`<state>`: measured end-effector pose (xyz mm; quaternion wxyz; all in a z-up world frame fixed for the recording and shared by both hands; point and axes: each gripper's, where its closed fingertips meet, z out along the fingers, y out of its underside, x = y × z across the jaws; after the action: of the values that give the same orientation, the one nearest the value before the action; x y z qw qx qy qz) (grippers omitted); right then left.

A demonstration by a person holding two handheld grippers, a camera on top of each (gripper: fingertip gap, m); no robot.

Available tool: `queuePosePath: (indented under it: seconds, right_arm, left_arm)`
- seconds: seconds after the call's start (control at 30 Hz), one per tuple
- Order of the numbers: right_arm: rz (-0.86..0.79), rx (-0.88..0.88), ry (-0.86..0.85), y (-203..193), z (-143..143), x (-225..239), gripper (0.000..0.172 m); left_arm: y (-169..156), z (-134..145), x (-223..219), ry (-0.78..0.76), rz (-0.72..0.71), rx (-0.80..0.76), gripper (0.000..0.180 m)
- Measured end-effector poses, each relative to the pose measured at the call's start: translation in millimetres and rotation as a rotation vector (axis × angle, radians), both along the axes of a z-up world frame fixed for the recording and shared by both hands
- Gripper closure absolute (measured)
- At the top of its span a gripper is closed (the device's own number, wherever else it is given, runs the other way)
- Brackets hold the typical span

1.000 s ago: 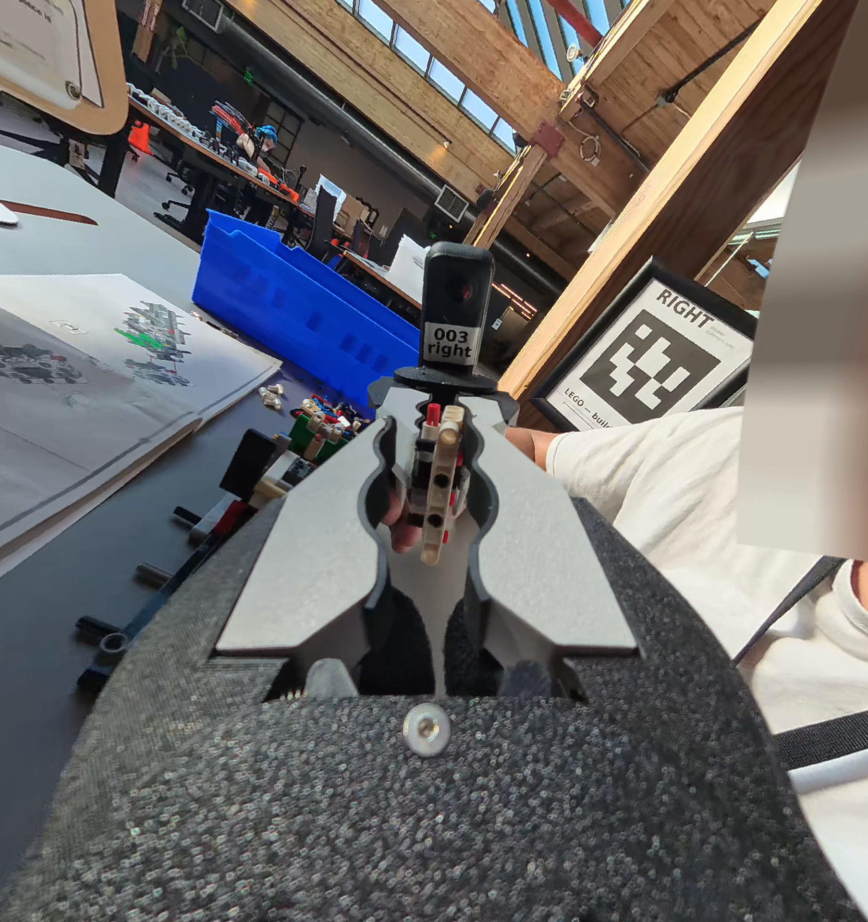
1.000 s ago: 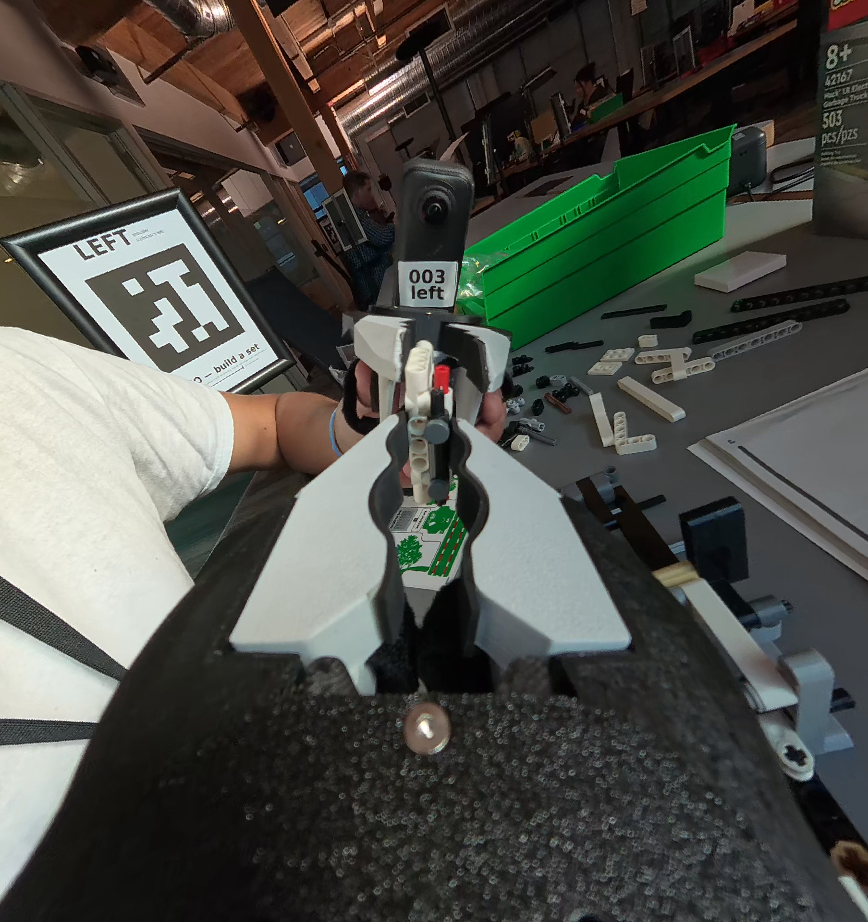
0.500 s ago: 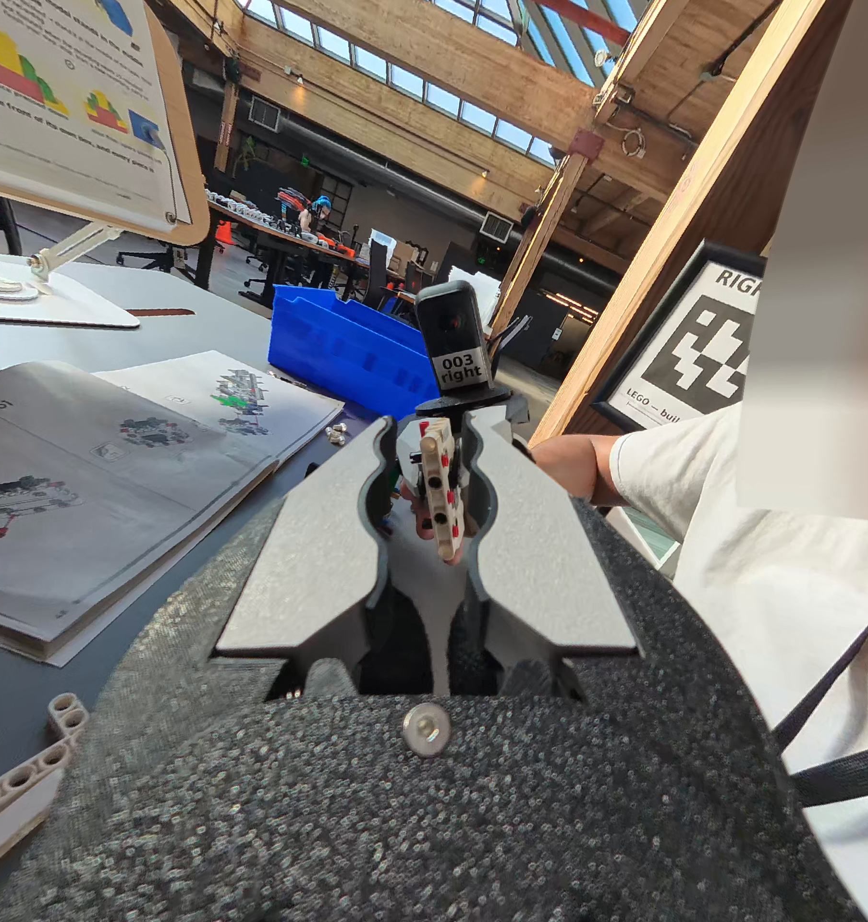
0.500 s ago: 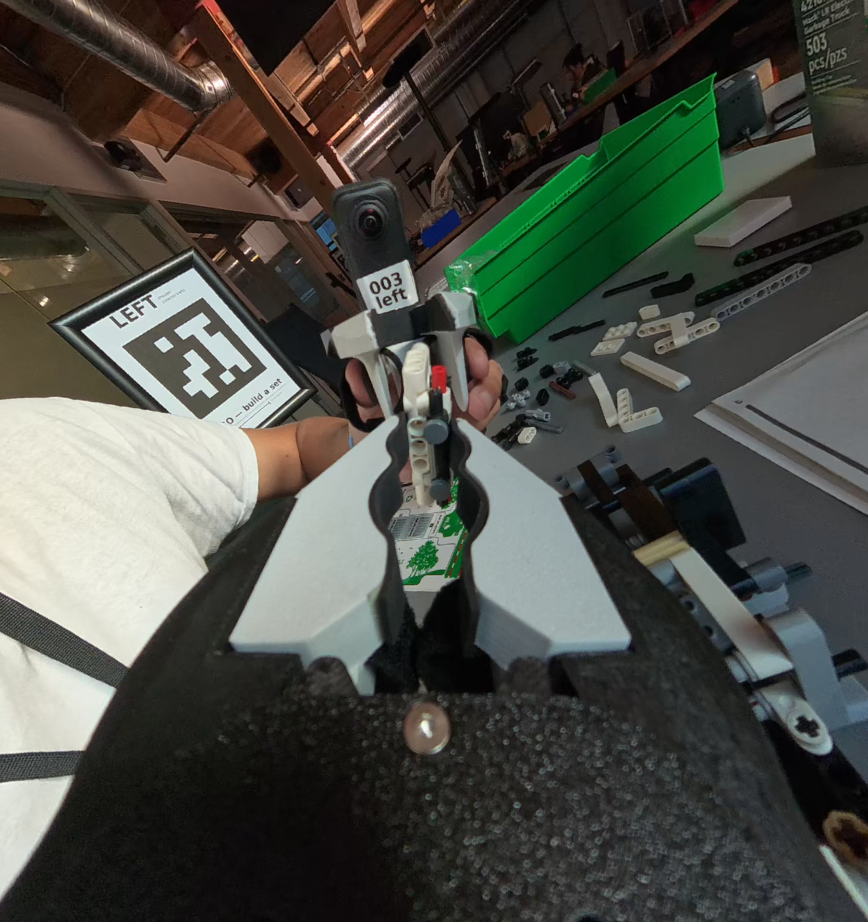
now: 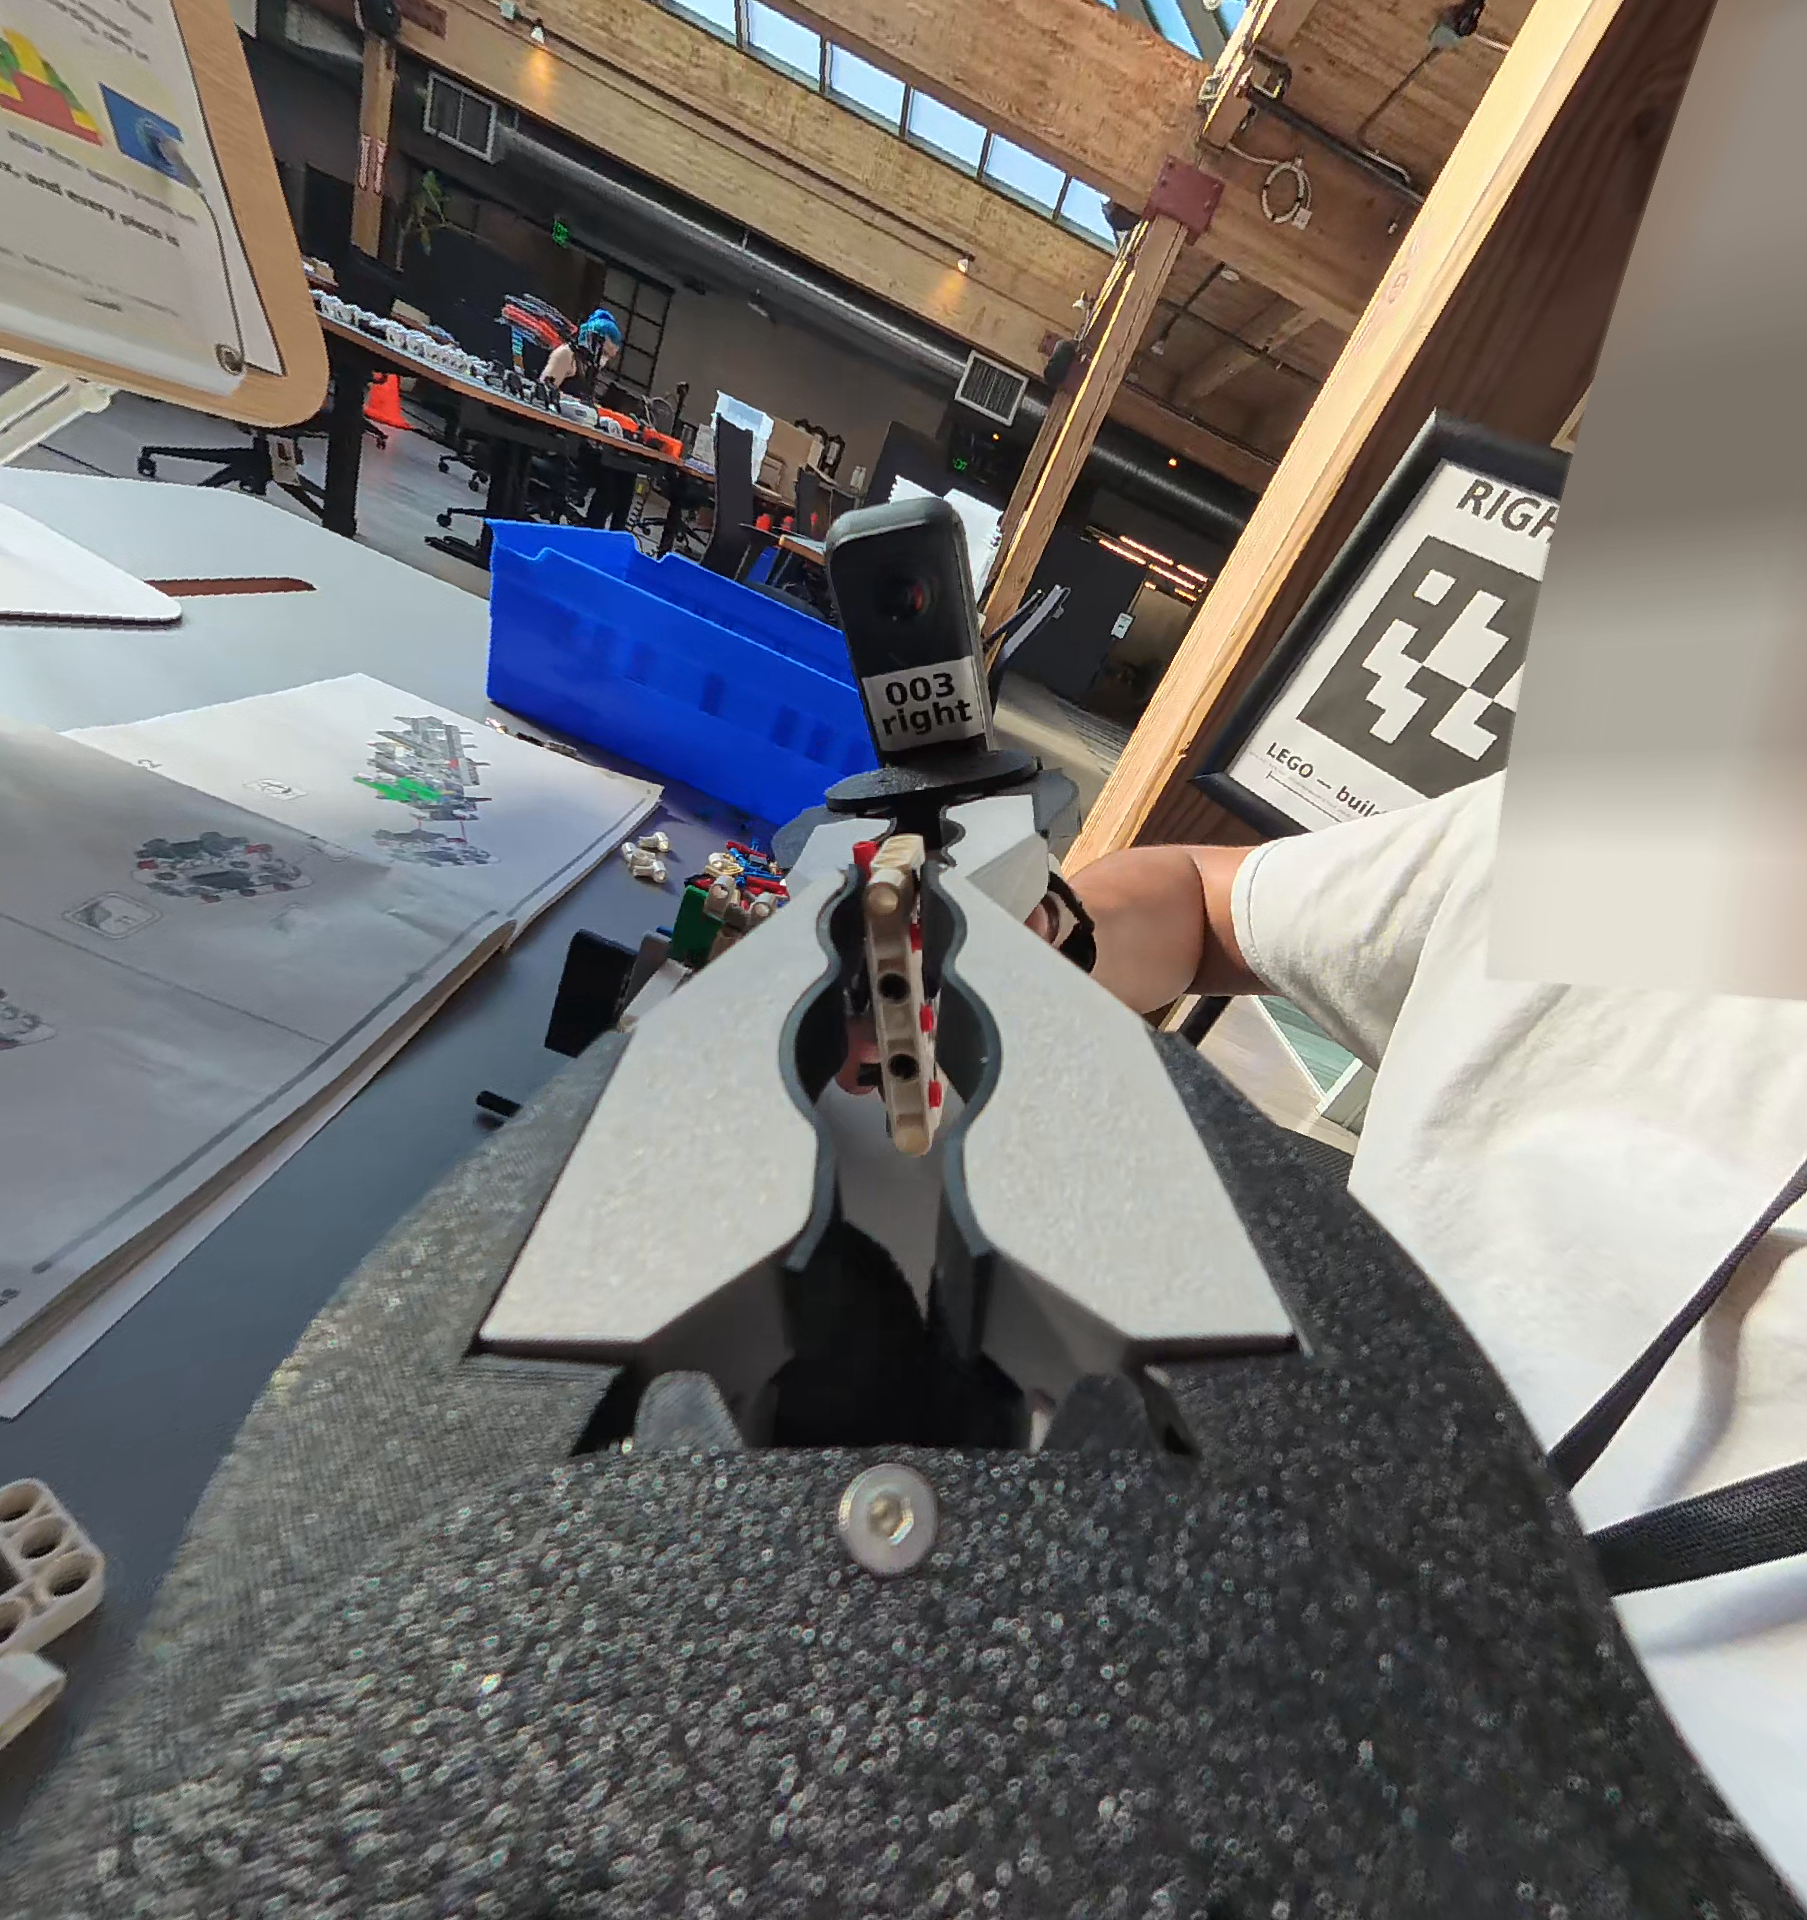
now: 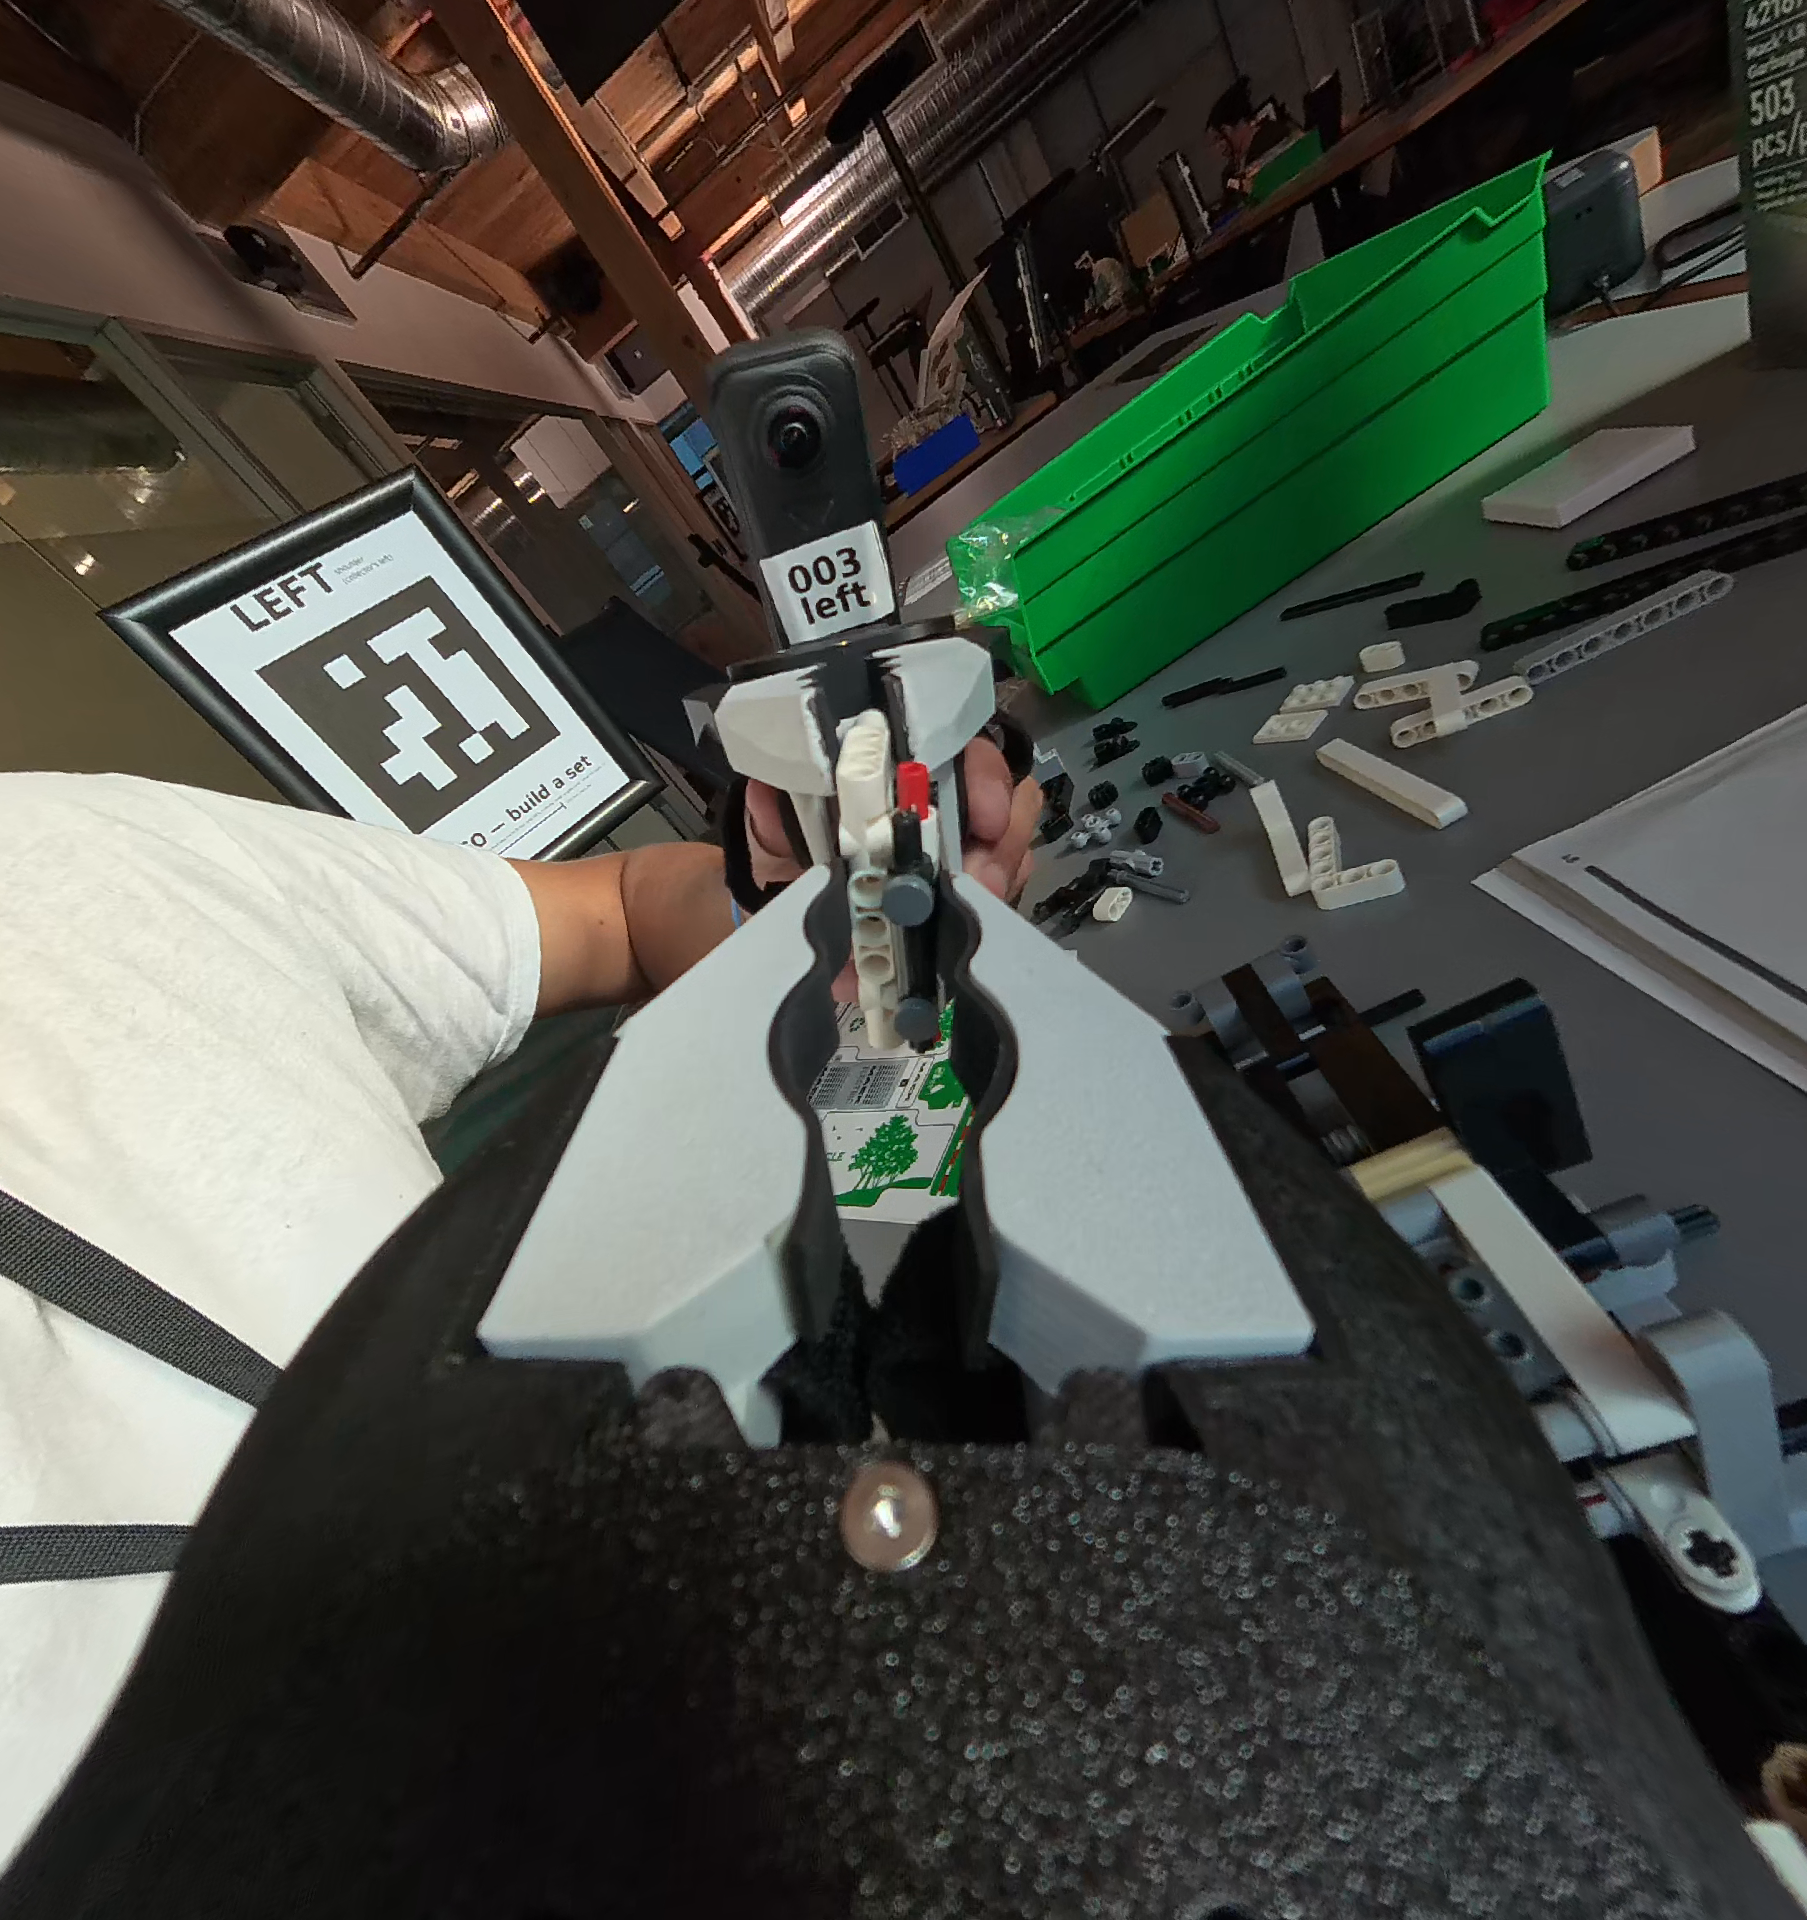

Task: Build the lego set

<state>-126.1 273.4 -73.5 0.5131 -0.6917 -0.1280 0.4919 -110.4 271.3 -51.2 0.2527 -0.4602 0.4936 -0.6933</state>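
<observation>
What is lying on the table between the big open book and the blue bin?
In the left wrist view, two small pale pieces lie on the dark table between the open book and blue bin.

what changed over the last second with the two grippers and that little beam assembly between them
The left gripper closed in on the white beam assembly: its fingers stood apart from it earlier and now sit tight against the top end. Its view also swung, so the booklet and blue bin shifted. The right gripper kept the same clamp on the assembly throughout, and the green bin and loose parts stayed put.
</observation>
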Motion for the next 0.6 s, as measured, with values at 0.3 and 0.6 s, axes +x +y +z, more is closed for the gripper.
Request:
queuePosePath:
  seconds: [0.3, 0.6]
  right_arm:
    - [0.018, 0.007, 0.013, -2.1, 2.1, -2.0, 0.158]
    - [0.076, 0.044, 0.042, -11.1, 10.3, -9.3, 0.158]
  left_arm:
    - [-1.4, 4.8, -2.9, -0.019, -0.043, -0.061, 0.176]
    - [-11.1, 14.3, -10.7, -0.058, -0.145, -0.121, 0.175]
